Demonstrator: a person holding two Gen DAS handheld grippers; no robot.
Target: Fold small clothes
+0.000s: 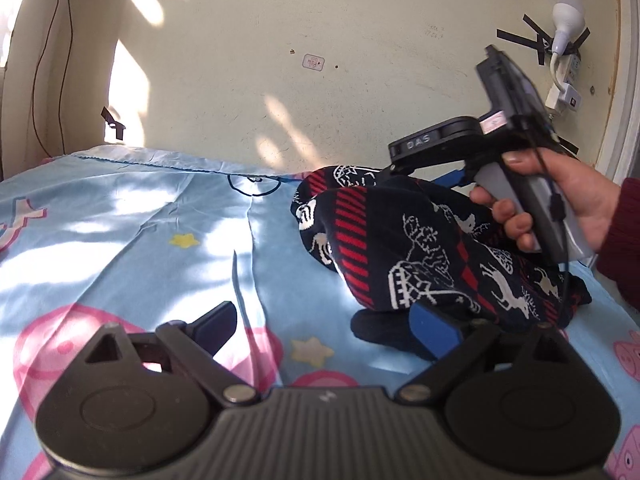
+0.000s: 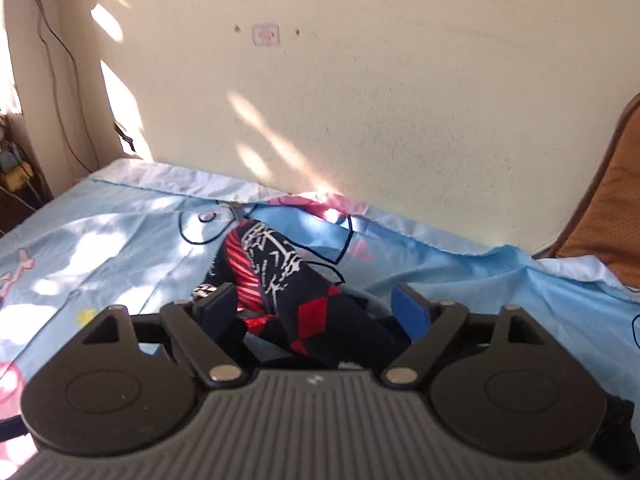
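A dark patterned sweater (image 1: 420, 248) is seen bunched in a heap on the blue cartoon sheet (image 1: 120, 240), near the wall, not yet flat. The left gripper (image 1: 328, 328) is held wide open with nothing between its fingers; its blue pad is just beside the sweater's near edge. The right gripper (image 2: 316, 312) is also spread wide, and cloth is seen between its fingers, though no pressing of the pads is visible, so nothing is judged to be held. If the heap is pinched as it lies, several layers may be caught together and the fold spoiled. The loose sheet could be grabbed along with the sweater.
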